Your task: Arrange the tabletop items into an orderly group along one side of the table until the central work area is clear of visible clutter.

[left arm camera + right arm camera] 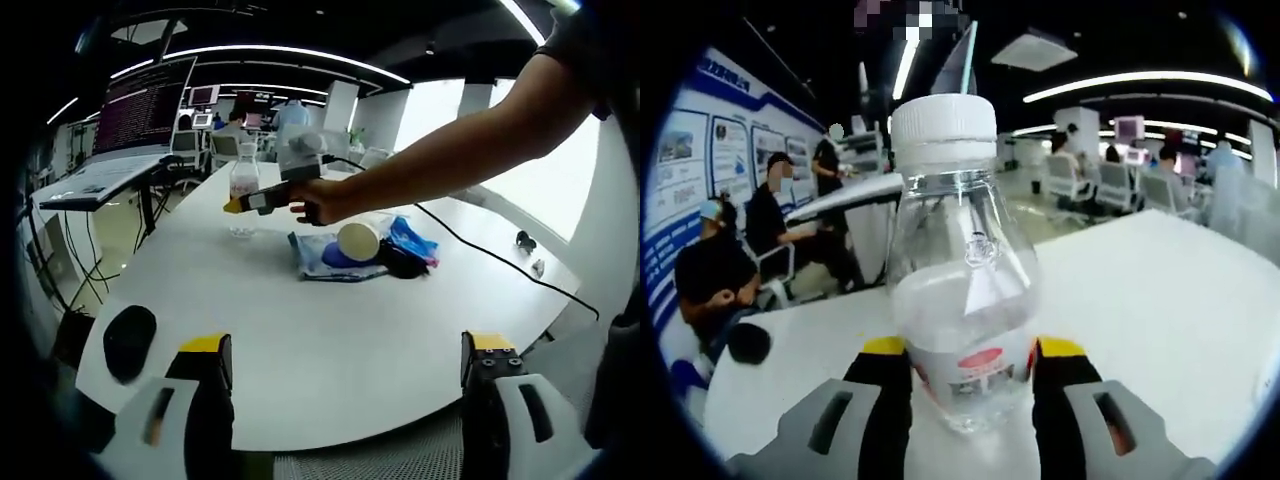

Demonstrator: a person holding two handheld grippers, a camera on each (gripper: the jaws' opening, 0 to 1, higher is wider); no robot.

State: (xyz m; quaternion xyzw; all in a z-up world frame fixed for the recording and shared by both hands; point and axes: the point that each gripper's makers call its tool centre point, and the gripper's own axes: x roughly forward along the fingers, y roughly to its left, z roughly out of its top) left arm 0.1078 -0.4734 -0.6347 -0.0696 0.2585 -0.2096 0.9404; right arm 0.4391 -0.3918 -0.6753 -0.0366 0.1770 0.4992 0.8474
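You had bright ceiling strip lights (290,50) and window glare; edges curved strongly, and the clear plastic bottle (962,290) looked slightly blurred.

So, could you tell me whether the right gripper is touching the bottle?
Touching: in the right gripper view, the right gripper has both yellow-tipped jaws against the bottle.

- We see a clear plastic bottle (962,300) with a white cap, upright on the white table (330,330), partly filled.
- Mid-table we find a white cup (358,240) on its side, on a blue cloth (320,255).
- A black mouse (130,342) lies near the table's edge.
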